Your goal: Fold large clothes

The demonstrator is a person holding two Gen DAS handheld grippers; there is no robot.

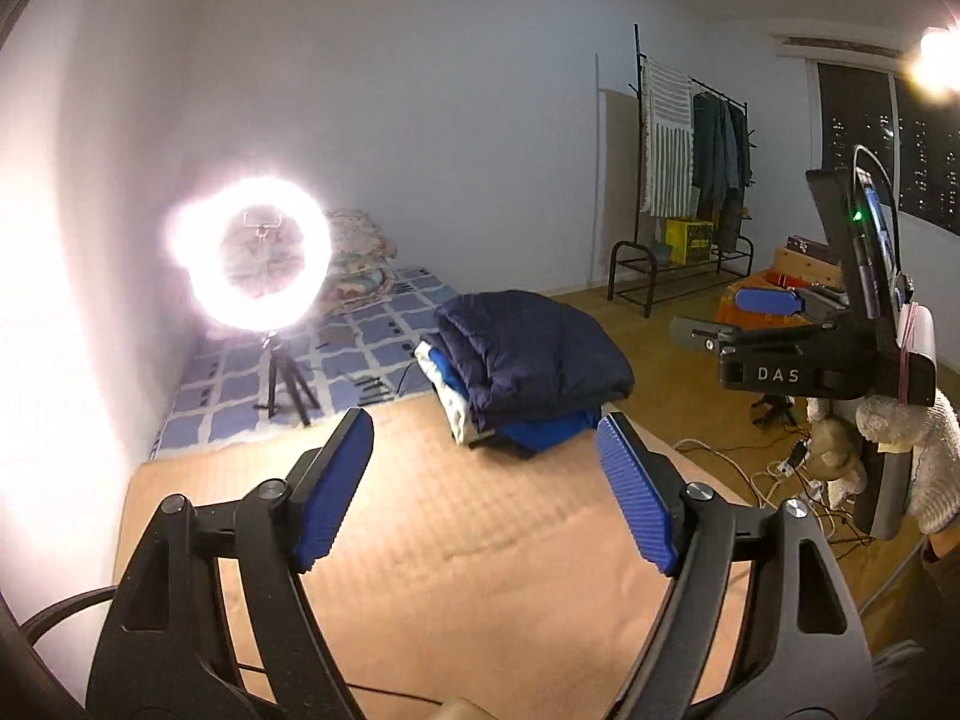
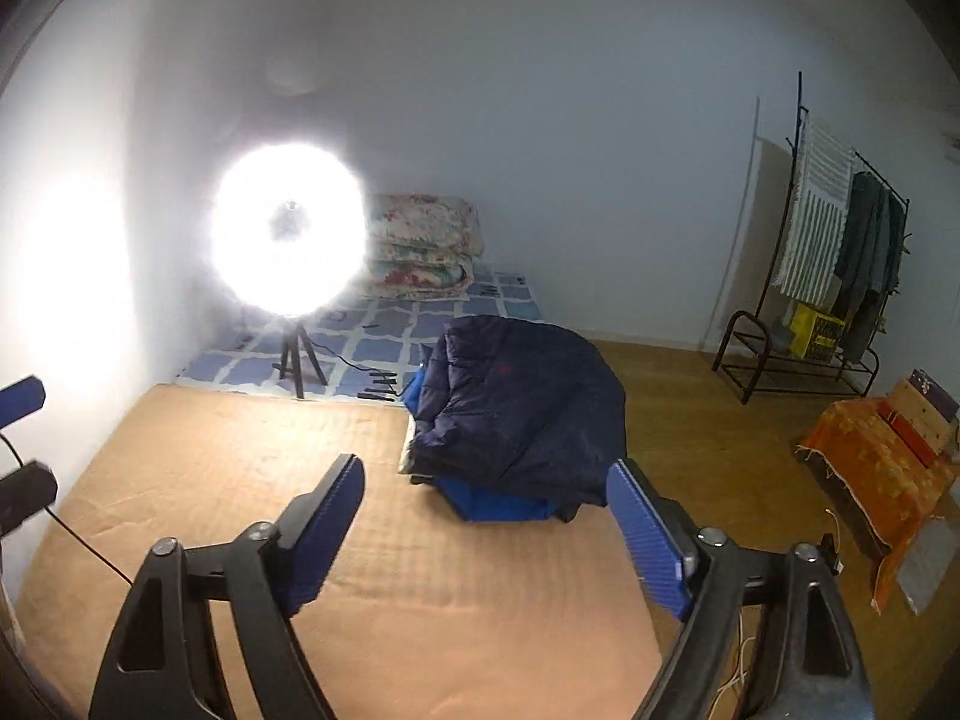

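Observation:
A folded dark navy puffer jacket lies on top of a stack of folded clothes, with a bright blue garment and a white one beneath, at the far right of the tan mat. My left gripper is open and empty, held above the mat just short of the stack. In the right wrist view the same jacket and blue garment show. My right gripper is open and empty, close in front of the stack. The right gripper also shows at the right in the left wrist view.
A bright ring light on a tripod stands on the blue checked mat beyond, with floral bedding behind. A clothes rack, an orange-covered box and floor cables are at the right.

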